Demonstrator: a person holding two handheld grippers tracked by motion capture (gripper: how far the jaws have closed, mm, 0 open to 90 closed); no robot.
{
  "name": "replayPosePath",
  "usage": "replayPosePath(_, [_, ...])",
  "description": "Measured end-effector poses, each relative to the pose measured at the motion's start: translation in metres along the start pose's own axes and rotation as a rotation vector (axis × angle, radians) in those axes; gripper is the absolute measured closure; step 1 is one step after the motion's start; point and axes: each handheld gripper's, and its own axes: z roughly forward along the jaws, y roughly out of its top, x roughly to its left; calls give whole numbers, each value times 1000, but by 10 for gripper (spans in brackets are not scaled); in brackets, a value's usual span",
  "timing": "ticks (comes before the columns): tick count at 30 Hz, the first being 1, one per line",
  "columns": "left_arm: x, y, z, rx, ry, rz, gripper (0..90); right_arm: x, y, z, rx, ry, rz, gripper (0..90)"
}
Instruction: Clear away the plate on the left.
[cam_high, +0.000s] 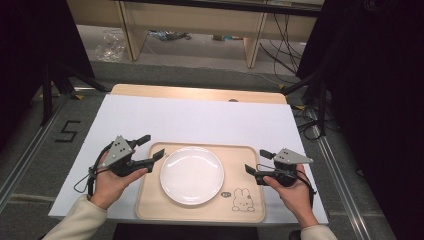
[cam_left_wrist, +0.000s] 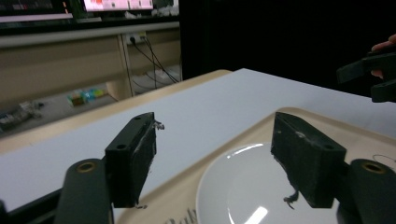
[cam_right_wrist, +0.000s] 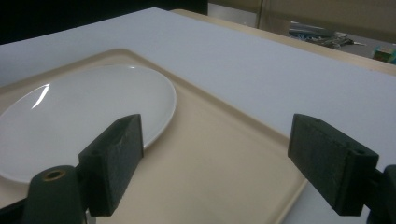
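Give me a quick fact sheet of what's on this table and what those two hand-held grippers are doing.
Plate: white, empty, lying on the tray
Tray: beige, rabbit drawing in one corner, on a white sheet
Left hand-held gripper: open, holding nothing, beside the plate's left edge
Right hand-held gripper: open, holding nothing, at the tray's right side

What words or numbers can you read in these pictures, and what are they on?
"5": black tape mark on the floor left of the table.
Tiny print beside the rabbit drawing on the tray: too small to read.
Cut-off lettering on the tray's edge in the left gripper view: unreadable.
Monitor screens in the background: too blurred to read.
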Motion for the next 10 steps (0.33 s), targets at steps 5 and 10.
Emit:
replayPosePath(5, [1, -4, -6, 4, -10, -10, 256, 0, 0, 0, 6, 2, -5, 191])
replayPosePath(10, [1, -2, -7, -2, -7, -21, 241, -1, 0, 0, 15, -7, -6, 191])
